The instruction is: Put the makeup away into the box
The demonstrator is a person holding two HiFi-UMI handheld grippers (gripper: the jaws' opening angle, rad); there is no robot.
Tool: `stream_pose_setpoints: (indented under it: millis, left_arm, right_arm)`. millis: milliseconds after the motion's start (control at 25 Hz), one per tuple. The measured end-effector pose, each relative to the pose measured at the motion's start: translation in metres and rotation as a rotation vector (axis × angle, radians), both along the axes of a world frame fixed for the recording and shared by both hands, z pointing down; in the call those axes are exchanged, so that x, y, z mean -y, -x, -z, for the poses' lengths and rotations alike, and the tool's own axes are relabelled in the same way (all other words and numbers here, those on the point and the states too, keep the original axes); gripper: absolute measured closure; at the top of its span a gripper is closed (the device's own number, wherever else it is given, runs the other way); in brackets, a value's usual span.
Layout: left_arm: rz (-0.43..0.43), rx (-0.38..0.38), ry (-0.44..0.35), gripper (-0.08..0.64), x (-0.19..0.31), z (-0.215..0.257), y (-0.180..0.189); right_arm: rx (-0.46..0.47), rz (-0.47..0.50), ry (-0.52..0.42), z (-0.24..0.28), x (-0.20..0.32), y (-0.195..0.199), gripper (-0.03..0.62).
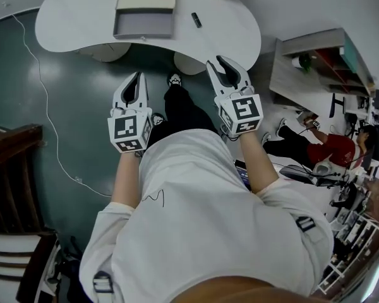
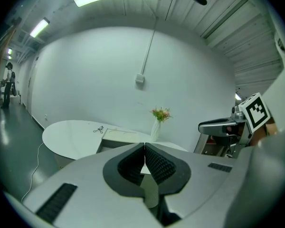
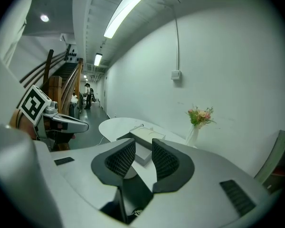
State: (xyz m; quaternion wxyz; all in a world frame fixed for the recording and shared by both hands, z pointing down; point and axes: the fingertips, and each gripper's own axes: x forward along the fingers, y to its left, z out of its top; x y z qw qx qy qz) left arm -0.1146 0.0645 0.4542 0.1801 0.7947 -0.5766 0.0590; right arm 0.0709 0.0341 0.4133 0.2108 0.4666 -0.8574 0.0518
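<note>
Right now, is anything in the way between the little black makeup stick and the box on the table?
No, nothing I can see. The makeup stick lies on the white table just to the right of the open box, with only bare tabletop between them.

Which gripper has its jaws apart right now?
The right gripper: its jaws stand apart, with nothing between them. The left gripper has its jaws together at the tips and is also empty.

White vase of flowers point(image 2: 155, 131) on table point(image 1: 69, 17); shelf unit point(image 1: 303, 74) nearby
</note>
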Motion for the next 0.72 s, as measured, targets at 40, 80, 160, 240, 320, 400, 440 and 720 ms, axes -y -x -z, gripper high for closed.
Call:
stream_pose_setpoints:
  millis: [40,80,160,240,320,400,440,720]
  left_arm:
    - [0.007,0.005,0.000,0.540,0.003,0.001,0.002]
    - [0.014,0.011,0.000,0.540,0.007,0.003,0.005]
    - [0.028,0.020,0.003,0.540,0.016,0.005,0.008]
    - [0.038,0.025,0.010,0.540,0.028,0.004,0.010]
    - [0.043,0.027,0.021,0.540,0.041,0.001,0.011]
    - [0.041,0.036,0.038,0.540,0.056,-0.004,0.009]
    - [0.036,0.044,0.049,0.540,0.066,-0.007,0.006]
    - [-0.059,0.119,0.063,0.540,0.135,-0.004,-0.043]
  right_arm:
    - [0.002,0.006,0.004,-0.001,0.006,0.001,0.492]
    - [0.007,0.012,0.010,-0.003,0.012,0.002,0.492]
    - [0.023,0.018,0.022,-0.007,0.026,0.001,0.492]
    - [0.039,0.022,0.034,-0.011,0.044,0.001,0.492]
    - [0.049,0.032,0.051,-0.016,0.062,0.002,0.491]
    - [0.055,0.039,0.064,-0.021,0.080,0.002,0.488]
    - [0.058,0.039,0.069,-0.024,0.089,0.000,0.488]
    - [0.060,0.030,0.138,-0.052,0.149,-0.031,0.485]
